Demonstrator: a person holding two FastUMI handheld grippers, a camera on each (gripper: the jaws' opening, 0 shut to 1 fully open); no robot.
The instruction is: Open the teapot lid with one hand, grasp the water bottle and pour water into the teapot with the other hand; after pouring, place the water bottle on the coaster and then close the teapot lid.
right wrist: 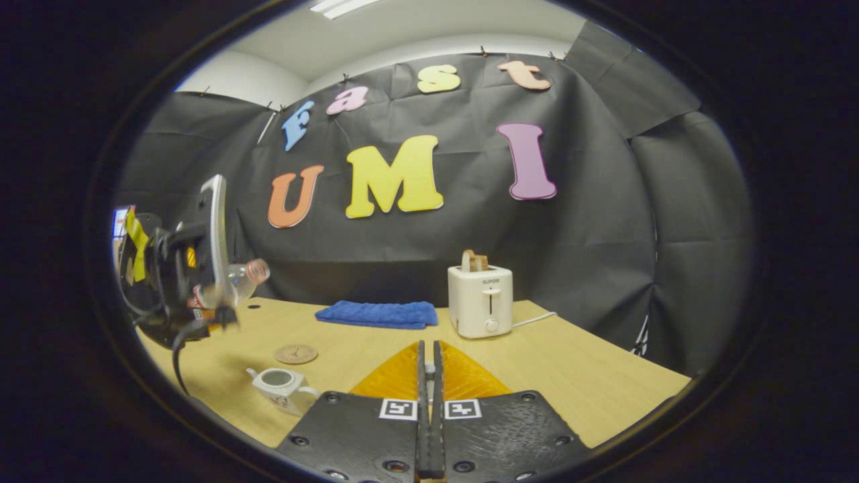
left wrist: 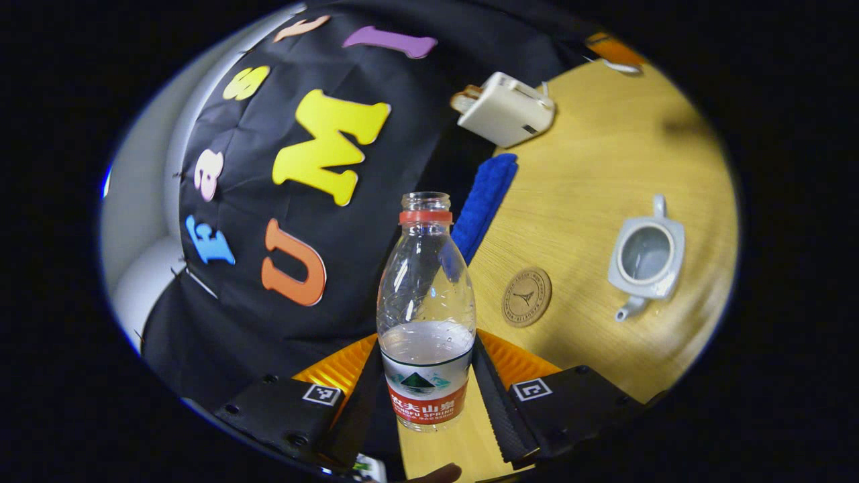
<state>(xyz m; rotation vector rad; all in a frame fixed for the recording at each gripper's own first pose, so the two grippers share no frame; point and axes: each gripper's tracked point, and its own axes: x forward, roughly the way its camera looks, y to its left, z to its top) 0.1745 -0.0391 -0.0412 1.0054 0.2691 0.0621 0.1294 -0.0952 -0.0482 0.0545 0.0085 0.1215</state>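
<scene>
Teapot [left wrist: 645,258] lidless on table [left wrist: 590,168]. Left gripper [left wrist: 426,402] clamped on uncapped bottle [left wrist: 425,315], lifted, tilted (roughly a third full). Right gripper [right wrist: 427,402] fingers together, lid unseen. Remaining, likely: bottle to coaster [left wrist: 527,297], lid on.

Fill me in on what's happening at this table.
The left tongs grip an uncapped water bottle, partly full, held up in the air above the table. The teapot sits open, lid off, beside the coaster. The right tongs are closed; any lid between them is hidden.
</scene>
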